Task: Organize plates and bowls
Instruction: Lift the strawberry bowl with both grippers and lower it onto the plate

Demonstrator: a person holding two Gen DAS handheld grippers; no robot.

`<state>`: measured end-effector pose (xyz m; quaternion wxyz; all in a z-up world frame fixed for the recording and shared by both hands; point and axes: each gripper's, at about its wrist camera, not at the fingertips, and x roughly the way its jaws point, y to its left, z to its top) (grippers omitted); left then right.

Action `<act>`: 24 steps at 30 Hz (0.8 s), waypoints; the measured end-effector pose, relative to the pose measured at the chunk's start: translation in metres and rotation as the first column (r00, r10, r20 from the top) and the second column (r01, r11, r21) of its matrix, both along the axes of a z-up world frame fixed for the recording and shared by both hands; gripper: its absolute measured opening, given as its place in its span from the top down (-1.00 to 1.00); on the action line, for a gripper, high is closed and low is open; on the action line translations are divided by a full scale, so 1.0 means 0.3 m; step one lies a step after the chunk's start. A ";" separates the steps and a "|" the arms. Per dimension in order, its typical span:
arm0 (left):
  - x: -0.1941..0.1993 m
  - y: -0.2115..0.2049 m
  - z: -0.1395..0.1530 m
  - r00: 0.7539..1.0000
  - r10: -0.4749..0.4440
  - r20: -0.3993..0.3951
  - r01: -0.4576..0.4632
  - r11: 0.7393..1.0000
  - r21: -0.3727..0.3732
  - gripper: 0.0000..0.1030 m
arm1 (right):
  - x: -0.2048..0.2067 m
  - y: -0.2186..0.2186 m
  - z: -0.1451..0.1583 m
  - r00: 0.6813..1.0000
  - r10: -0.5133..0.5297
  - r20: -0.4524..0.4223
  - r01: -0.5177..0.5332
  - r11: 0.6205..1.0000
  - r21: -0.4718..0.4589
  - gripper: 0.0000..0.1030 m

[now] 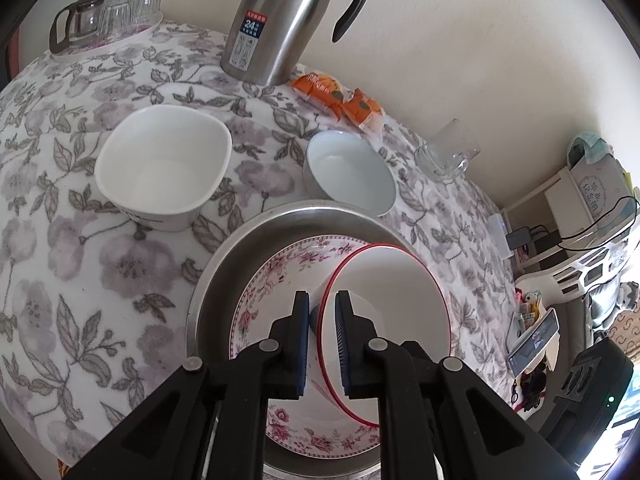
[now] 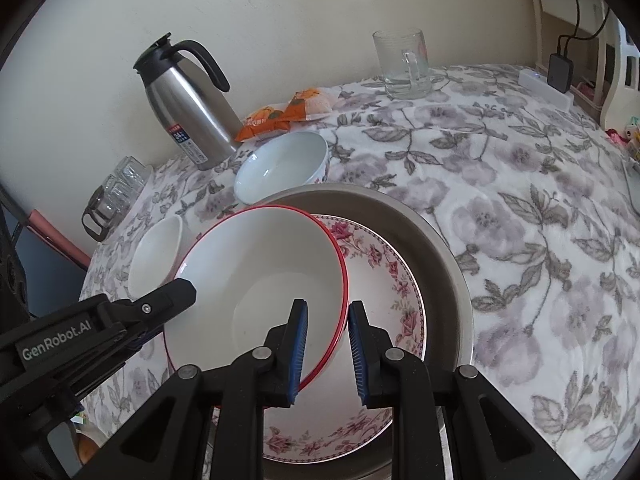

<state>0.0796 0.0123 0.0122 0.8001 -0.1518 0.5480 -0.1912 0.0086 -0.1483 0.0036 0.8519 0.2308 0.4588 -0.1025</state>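
Three bowls sit apart from the stack: none. Counted, there are three bowls, one floral plate and one steel pan. The pan holds the plate; over it hangs the red-rimmed bowl, empty, tilted. The left gripper is clamped on its rim, and the right gripper likewise on the opposite rim. An empty white square bowl lies at ten o'clock of the pan in the left wrist view, an empty pale-blue bowl at one.

Both grippers, left and right, pitched downward, jaws clamped.
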 end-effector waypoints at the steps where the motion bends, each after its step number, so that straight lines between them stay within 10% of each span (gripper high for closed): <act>1: 0.002 -0.001 -0.007 1.000 0.001 -0.006 -0.001 1.000 0.002 0.75 | 0.001 -0.001 -0.003 1.000 0.000 -0.002 0.000 1.000 -0.002 0.56; 24: 0.017 -0.027 -0.025 1.000 -0.011 -0.005 0.011 1.000 0.012 0.75 | 0.017 -0.009 -0.010 1.000 0.004 -0.002 -0.004 0.999 -0.032 0.56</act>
